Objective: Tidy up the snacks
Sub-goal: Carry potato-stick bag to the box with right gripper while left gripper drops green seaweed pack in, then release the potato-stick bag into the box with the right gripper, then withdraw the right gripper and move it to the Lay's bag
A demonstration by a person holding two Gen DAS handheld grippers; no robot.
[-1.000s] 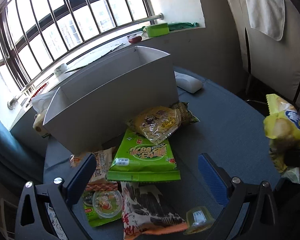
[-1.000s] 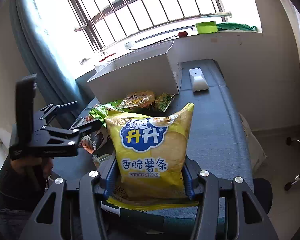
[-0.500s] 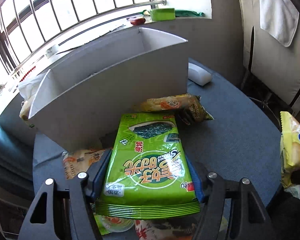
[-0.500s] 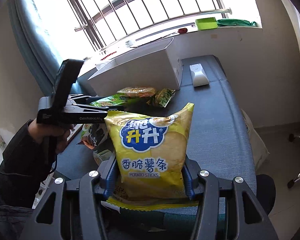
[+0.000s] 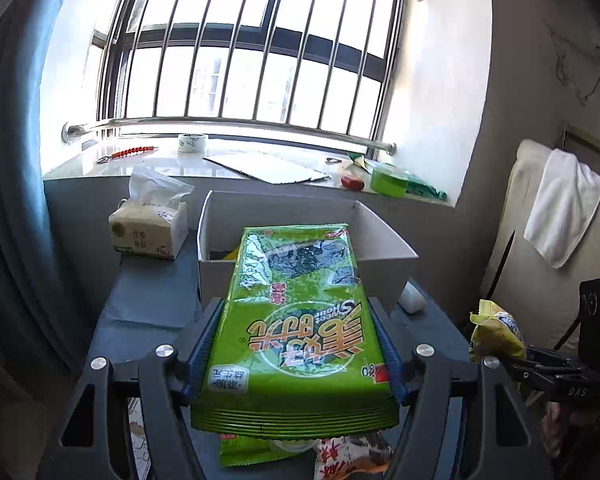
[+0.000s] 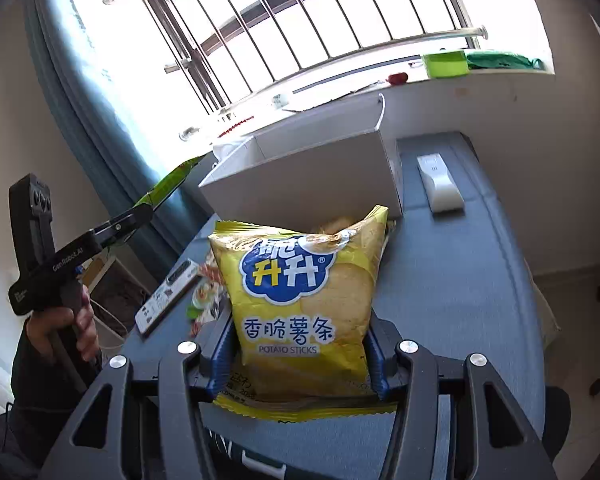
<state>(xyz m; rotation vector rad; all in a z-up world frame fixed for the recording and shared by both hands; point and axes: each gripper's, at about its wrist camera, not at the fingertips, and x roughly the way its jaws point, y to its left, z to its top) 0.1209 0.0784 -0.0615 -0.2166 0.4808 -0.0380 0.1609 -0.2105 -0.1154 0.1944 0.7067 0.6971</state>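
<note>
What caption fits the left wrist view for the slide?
Left tongs clamp a green seaweed snack pack, raised toward the open white box below the barred window.

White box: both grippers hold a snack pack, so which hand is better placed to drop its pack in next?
Left. Its green seaweed pack already reaches over the white box rim; the right's yellow potato sticks bag sits short of the box, probably needing more travel.
</note>
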